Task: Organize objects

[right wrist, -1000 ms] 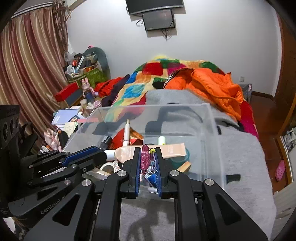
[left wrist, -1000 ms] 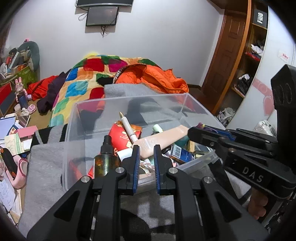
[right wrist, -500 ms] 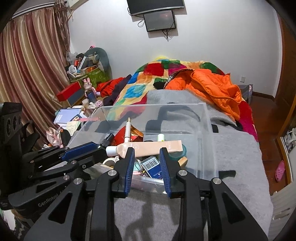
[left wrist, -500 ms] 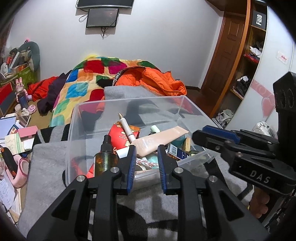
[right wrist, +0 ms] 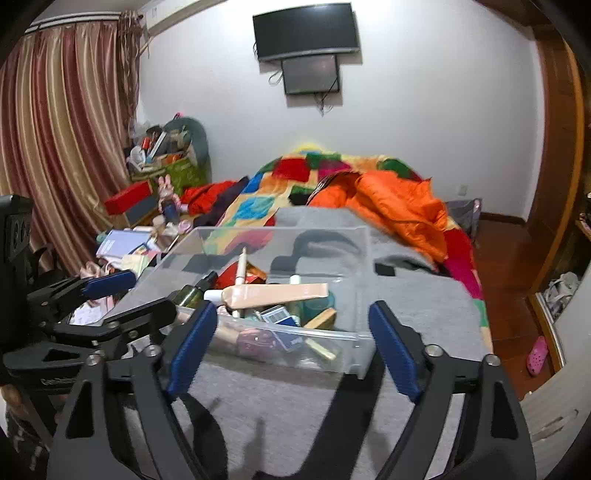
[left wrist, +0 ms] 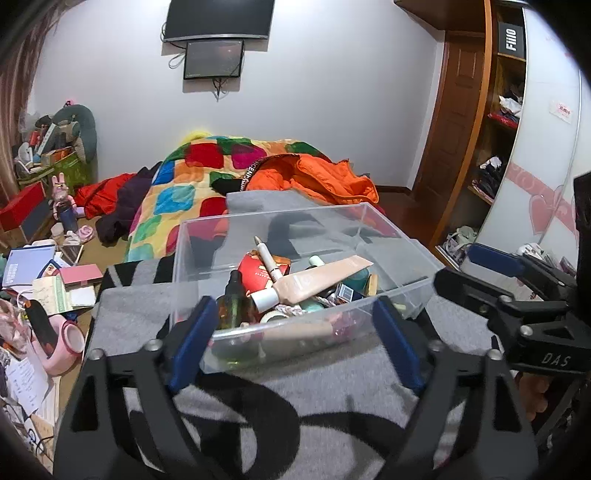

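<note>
home bedroom, cluttered. bed (left wrist: 207,192) under patchwork quilt (right wrist: 280,184), orange puffer jacket (right wrist: 399,206) heaped on it. wall-mounted tv (right wrist: 306,31) on white wall. striped satin curtains (right wrist: 62,147) at left. wooden door (left wrist: 450,122), open wardrobe shelves (left wrist: 498,122) with clothes. books, toy rabbit (left wrist: 62,203), pink slipper (right wrist: 535,356) on floor.
</note>
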Demonstrator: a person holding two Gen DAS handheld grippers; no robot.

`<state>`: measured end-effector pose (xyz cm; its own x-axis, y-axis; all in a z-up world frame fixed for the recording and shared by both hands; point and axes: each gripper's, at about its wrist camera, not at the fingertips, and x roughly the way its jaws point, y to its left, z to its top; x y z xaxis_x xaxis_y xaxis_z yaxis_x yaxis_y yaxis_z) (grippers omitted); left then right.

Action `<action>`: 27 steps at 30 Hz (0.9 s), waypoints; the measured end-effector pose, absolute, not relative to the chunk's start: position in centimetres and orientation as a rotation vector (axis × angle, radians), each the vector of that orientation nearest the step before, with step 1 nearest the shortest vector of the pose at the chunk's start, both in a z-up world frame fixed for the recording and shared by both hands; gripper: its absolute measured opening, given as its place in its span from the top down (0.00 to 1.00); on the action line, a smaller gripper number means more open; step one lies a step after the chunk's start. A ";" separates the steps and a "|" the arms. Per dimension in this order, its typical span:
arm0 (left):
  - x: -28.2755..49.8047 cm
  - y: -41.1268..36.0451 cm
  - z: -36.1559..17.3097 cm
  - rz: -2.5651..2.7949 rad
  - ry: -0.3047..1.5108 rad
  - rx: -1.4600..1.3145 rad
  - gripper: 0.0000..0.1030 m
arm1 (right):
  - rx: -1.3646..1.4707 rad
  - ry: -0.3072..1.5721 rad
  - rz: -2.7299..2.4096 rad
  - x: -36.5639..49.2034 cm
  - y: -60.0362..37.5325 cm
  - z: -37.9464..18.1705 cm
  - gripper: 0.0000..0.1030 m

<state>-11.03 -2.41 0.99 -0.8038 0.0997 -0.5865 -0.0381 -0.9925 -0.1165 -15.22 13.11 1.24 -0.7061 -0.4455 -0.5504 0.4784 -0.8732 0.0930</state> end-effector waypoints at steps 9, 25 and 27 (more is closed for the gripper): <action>-9.0 -1.8 0.8 2.920 -0.152 -0.938 0.07 | 0.822 0.089 -2.527 -14.2 13.9 0.0 0.16; -7.9 -1.5 0.7 2.925 -0.157 -0.943 0.07 | 0.812 0.075 -2.523 -13.2 14.4 0.3 0.16; -7.9 -1.5 0.7 2.926 -0.156 -0.943 0.07 | 0.816 0.069 -2.520 -13.2 14.4 0.3 0.16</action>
<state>-7.92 -1.49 0.68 -0.8103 0.0916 -0.5788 -0.0294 -0.9928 -0.1160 -13.17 14.37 0.28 -0.7033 -0.4339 -0.5632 0.4642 -0.8802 0.0985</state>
